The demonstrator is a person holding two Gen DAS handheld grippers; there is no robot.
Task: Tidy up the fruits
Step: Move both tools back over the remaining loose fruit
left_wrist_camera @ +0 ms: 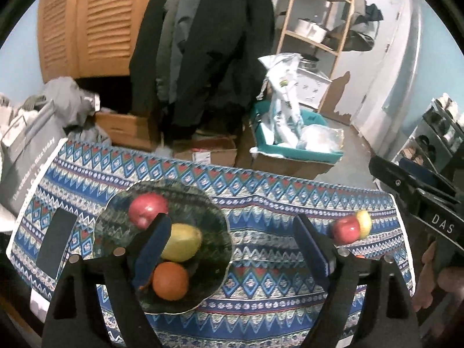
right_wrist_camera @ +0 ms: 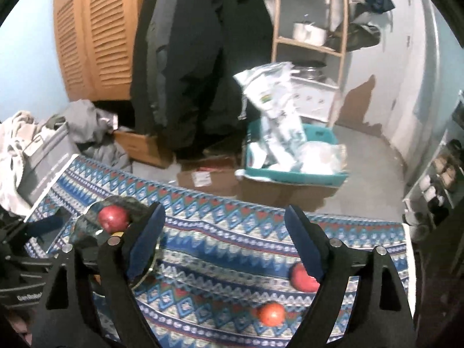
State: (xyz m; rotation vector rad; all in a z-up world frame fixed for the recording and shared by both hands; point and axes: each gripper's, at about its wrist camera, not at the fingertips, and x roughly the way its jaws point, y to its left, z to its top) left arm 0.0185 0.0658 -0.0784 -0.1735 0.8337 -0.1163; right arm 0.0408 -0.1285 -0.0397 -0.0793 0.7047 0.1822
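Low in the left wrist frame, a dark plate (left_wrist_camera: 116, 206) holds a red apple (left_wrist_camera: 146, 208), a yellow-green fruit (left_wrist_camera: 184, 242) and an orange (left_wrist_camera: 170, 280). At right, another red apple (left_wrist_camera: 345, 229) touches a yellow apple (left_wrist_camera: 364, 224) on the patterned surface (left_wrist_camera: 261, 226). The left gripper (left_wrist_camera: 235, 249) and right gripper (right_wrist_camera: 229, 246) both have their jaws spread, holding nothing.

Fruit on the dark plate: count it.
3: a red apple at the far side, a yellow fruit in the middle, an orange nearest. The left gripper may hide another.
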